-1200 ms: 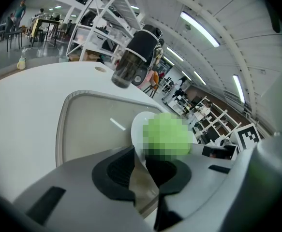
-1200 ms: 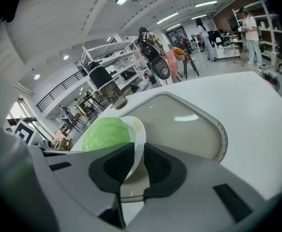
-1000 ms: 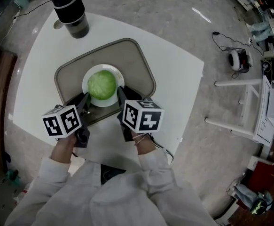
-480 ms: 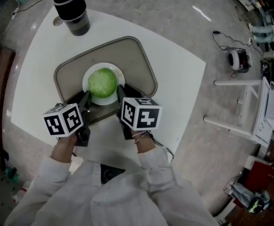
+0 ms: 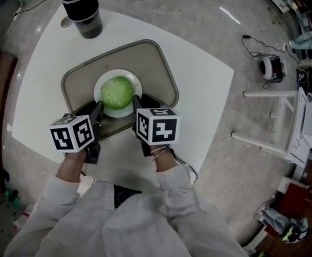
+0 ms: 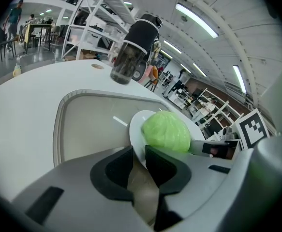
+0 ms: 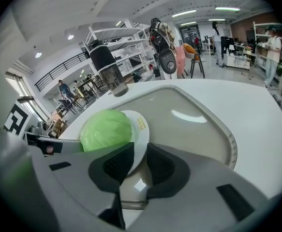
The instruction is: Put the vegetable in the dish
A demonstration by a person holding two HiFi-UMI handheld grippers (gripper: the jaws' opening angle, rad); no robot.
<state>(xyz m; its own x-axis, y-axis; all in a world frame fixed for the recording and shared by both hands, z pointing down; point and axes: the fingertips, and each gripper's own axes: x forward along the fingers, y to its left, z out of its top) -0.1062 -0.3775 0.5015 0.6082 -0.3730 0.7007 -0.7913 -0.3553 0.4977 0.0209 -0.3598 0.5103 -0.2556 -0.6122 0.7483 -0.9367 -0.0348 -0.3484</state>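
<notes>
A green cabbage [image 5: 116, 91] lies in a white dish [image 5: 98, 94] on a grey tray [image 5: 150, 68]. My left gripper [image 5: 98, 110] holds the dish's near left rim, my right gripper [image 5: 138, 105] its near right rim. In the left gripper view the dish's edge [image 6: 135, 129] runs between the narrow jaws of the left gripper [image 6: 139, 156], with the cabbage [image 6: 166, 131] just beyond. The right gripper view has the rim [image 7: 140, 129] pinched in the right gripper [image 7: 140, 161], the cabbage [image 7: 106, 129] to its left.
A black and clear bottle-like jar [image 5: 81, 9] stands at the far left of the white table [image 5: 198, 90], beyond the tray. The tray's raised lip [image 7: 228, 144] rings the dish. Chairs, cables and shelving stand on the floor to the right.
Both grippers and the dish with the cabbage have shifted slightly away from me across the tray. The grip on the rim looks the same.
</notes>
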